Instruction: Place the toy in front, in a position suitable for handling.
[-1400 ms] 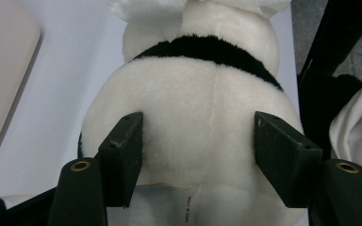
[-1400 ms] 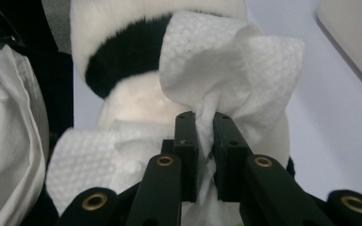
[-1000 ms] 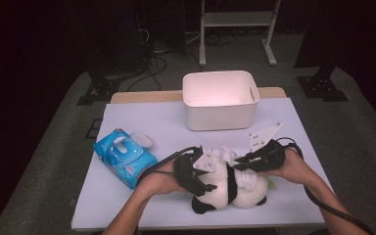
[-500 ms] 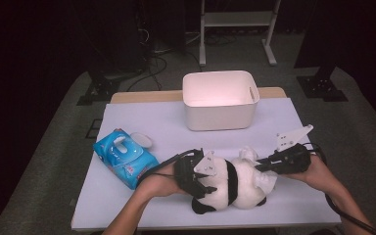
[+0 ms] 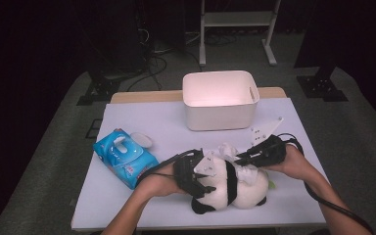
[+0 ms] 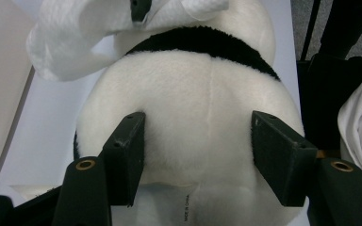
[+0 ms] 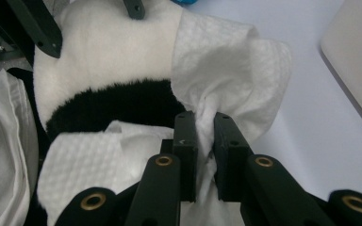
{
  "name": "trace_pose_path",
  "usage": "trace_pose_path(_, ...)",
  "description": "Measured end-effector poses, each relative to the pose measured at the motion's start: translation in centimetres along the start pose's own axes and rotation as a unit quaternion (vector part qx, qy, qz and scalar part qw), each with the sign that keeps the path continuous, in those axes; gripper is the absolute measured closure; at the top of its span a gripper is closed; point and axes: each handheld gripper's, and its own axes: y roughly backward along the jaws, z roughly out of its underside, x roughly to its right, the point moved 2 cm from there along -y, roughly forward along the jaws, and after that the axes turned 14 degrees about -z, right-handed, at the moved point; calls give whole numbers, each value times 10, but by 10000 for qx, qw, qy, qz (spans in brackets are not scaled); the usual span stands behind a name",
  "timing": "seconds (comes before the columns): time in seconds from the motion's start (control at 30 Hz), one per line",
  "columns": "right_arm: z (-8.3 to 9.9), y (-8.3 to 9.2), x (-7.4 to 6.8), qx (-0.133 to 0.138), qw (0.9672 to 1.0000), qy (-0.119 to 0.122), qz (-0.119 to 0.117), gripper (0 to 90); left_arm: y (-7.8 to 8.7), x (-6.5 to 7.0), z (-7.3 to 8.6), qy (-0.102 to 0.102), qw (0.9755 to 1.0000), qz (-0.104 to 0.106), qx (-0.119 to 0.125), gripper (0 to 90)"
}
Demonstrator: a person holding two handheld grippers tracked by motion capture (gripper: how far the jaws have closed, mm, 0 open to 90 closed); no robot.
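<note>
At the table's [image 5: 142, 117] left lies a blue wipes pack [image 5: 124, 156], a small white oval [image 5: 141, 140] just beside it. Right of these, near the front edge, the panda [image 5: 235, 183] lies on its side, long axis running left to right. The left gripper [image 5: 196, 174] clamps its jaws on the panda's white body at the left end. A white wipe [image 7: 226, 80] drapes over the panda's top; the right gripper [image 5: 247, 157] pinches it tight, jaws nearly together. Behind them stands a white bin [image 5: 220, 100], well apart, nothing between.
</note>
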Motion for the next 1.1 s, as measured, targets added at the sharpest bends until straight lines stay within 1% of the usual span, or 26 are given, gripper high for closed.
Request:
trace_pose_path(0.13,14,11,0,133,9998,-142,99,803,-1,-3,3,-14,9999,-115,-113,385)
trace_pose_path(0.2,23,18,-1,212,9993,-237,173,804,-2,-6,6,76,9998,-148,-142,388)
trace_pose_path(0.23,30,22,-1,259,9990,-315,201,804,-2,-7,8,106,9997,-130,-159,389)
trace_pose_path(0.3,39,26,-2,366,9981,-435,224,804,-3,-11,12,234,9996,-95,-139,391)
trace_pose_path(0.33,45,28,-2,468,9975,-485,213,804,-4,-13,14,240,9996,-85,-151,393)
trace_pose_path(0.37,49,29,-3,529,9970,-525,212,803,-4,-14,15,295,9994,-81,-160,394)
trace_pose_path(0.47,60,33,-4,700,9955,-600,222,803,-5,-17,19,383,9991,-40,-162,395)
trace_pose_path(0.57,70,34,-7,771,9945,-671,236,803,-5,-18,21,448,9989,-31,-127,395)
trace_pose_path(0.63,75,34,-9,758,9943,-707,232,802,-5,-19,22,442,9989,-19,-137,395)
trace_pose_path(0.77,82,33,-14,643,9947,-755,264,801,-5,-19,22,449,9989,-18,-137,395)
trace_pose_path(0.83,83,33,-17,594,9951,-737,277,801,-5,-19,22,458,9989,-11,-135,395)
trace_pose_path(0.97,83,33,-19,584,9952,-733,282,801,-6,-19,23,483,9988,3,-125,395)
trace_pose_path(1.1,80,32,-21,551,9958,-659,330,801,-6,-19,22,479,9988,-12,-136,392)
